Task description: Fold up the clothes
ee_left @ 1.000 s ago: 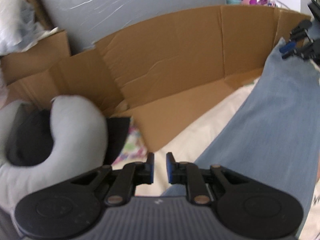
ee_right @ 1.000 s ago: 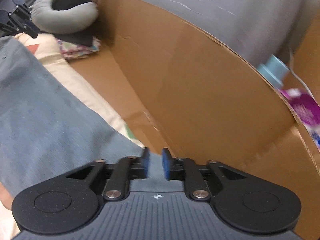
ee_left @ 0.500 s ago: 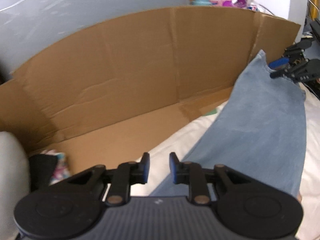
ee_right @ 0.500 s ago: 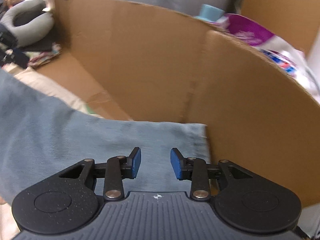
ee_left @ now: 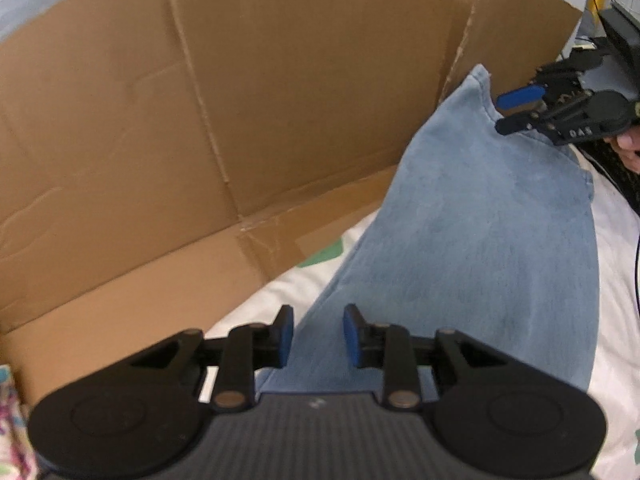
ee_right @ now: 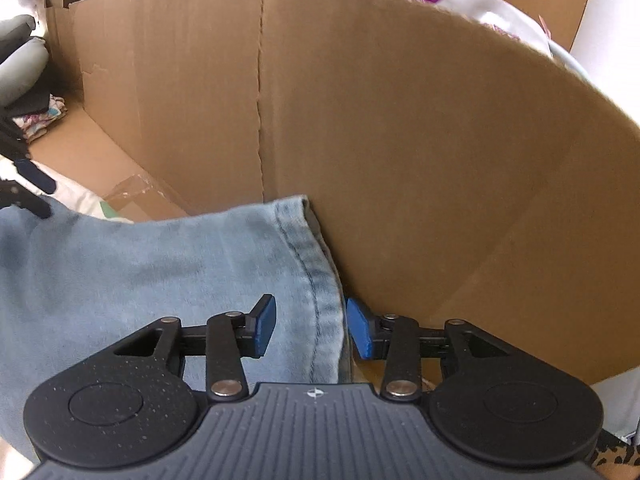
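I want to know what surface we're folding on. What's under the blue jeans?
Beside the blue jeans a white sheet with a green patch shows, so they seem to lie on that. A cardboard wall stands behind them. Anything directly beneath the denim is covered.

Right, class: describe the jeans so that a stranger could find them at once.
Find the big brown cardboard wall. At its foot, on the white bedding, lie the jeans. They are the only pale blue denim there, with a stitched hem against the cardboard.
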{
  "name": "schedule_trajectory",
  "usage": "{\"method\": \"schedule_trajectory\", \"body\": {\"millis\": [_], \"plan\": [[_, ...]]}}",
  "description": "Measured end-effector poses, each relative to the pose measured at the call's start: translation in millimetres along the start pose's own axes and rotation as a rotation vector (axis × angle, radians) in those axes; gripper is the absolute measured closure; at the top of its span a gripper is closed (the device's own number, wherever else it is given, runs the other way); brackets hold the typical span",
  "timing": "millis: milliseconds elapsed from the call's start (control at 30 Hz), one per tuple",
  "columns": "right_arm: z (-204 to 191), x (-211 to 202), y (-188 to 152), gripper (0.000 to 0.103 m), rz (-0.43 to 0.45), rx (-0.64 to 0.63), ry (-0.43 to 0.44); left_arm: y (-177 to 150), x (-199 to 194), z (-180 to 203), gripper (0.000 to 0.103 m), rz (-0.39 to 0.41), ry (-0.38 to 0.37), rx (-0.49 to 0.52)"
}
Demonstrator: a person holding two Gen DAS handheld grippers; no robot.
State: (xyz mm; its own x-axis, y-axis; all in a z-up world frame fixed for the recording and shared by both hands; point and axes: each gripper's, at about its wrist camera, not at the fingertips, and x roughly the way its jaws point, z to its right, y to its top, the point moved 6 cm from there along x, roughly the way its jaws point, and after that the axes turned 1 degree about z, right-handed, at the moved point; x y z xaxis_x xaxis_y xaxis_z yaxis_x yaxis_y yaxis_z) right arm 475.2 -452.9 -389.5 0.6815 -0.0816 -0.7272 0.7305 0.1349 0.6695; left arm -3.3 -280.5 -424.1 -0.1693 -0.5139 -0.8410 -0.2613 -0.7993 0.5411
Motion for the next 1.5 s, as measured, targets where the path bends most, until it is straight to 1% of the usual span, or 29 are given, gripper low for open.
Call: {"method": "schedule_trajectory", "body": {"millis": [33, 67, 100, 200, 300, 367, 400, 467, 500, 567, 667, 867, 933, 1067, 1133, 1167, 1233, 1433, 1500], "plan": [[0.9, -0.7, -1.9, 0.056, -0.002, 0.009, 0.006, 1.6, 3.4, -0.8, 0.085, -0.002, -0.013, -0.009], [1.8, -2.6, -3.2, 0.056, -0.002, 0.025, 0.009, 2.6, 6.0, -0.1, 0.090, -0.003, -0.023, -0.004], [3.6, -5.6, -5.7, 0.055, -0.001, 0.042, 0.009, 3.4, 8.5, 0.8, 0.097, -0.004, -0.032, 0.003], [6.2, -14.5, -15.0, 0.055, -0.001, 0.089, 0.015, 4.3, 14.0, 3.0, 0.100, -0.017, -0.055, 0.028], [6.3, -25.8, -26.9, 0.055, -0.006, 0.120, 0.021, 6.3, 17.0, 2.6, 0.100, -0.040, -0.071, 0.034], [7.7, -34.1, -34.6, 0.055, -0.007, 0.153, 0.020, 9.1, 18.2, 1.5, 0.096, -0.066, -0.075, 0.035], [8.9, -38.6, -38.5, 0.055, -0.007, 0.176, 0.018, 9.8, 19.1, 0.7, 0.093, -0.085, -0.085, 0.034], [10.5, -47.2, -46.5, 0.055, -0.009, 0.223, 0.014, 11.5, 21.8, -0.7, 0.081, -0.126, -0.115, 0.030], [10.8, -51.3, -50.7, 0.055, -0.012, 0.248, 0.013, 13.0, 23.1, -1.4, 0.074, -0.142, -0.125, 0.028], [10.2, -60.1, -58.9, 0.054, -0.013, 0.287, 0.008, 14.6, 26.1, -1.6, 0.073, -0.160, -0.138, 0.029], [6.2, -70.8, -69.7, 0.051, -0.014, 0.319, -0.007, 16.7, 29.6, 3.1, 0.073, -0.173, -0.147, 0.061], [0.0, -91.1, -86.2, 0.051, -0.027, 0.392, -0.035, 23.3, 30.2, 11.9, 0.074, -0.146, -0.153, 0.122], [-3.2, -98.6, -90.4, 0.051, -0.027, 0.413, -0.045, 25.3, 32.3, 16.1, 0.077, -0.145, -0.157, 0.140], [-12.2, -119.8, -103.3, 0.051, -0.017, 0.418, -0.066, 31.4, 38.1, 27.1, 0.079, -0.147, -0.148, 0.197], [-15.3, -127.9, -112.0, 0.051, -0.020, 0.438, -0.080, 33.9, 38.6, 28.7, 0.088, -0.149, -0.139, 0.218], [-16.6, -131.6, -117.6, 0.051, -0.025, 0.455, -0.082, 34.1, 38.5, 28.8, 0.090, -0.148, -0.132, 0.232], [-19.5, -137.4, -127.4, 0.051, -0.032, 0.473, -0.091, 35.0, 37.8, 28.5, 0.102, -0.142, -0.119, 0.258], [-23.9, -145.3, -149.4, 0.051, -0.052, 0.536, -0.089, 48.4, 31.9, 22.5, 0.103, -0.102, -0.074, 0.284], [-23.4, -145.8, -150.5, 0.051, -0.053, 0.540, -0.084, 49.3, 34.7, 21.9, 0.103, -0.110, -0.066, 0.287]]}}
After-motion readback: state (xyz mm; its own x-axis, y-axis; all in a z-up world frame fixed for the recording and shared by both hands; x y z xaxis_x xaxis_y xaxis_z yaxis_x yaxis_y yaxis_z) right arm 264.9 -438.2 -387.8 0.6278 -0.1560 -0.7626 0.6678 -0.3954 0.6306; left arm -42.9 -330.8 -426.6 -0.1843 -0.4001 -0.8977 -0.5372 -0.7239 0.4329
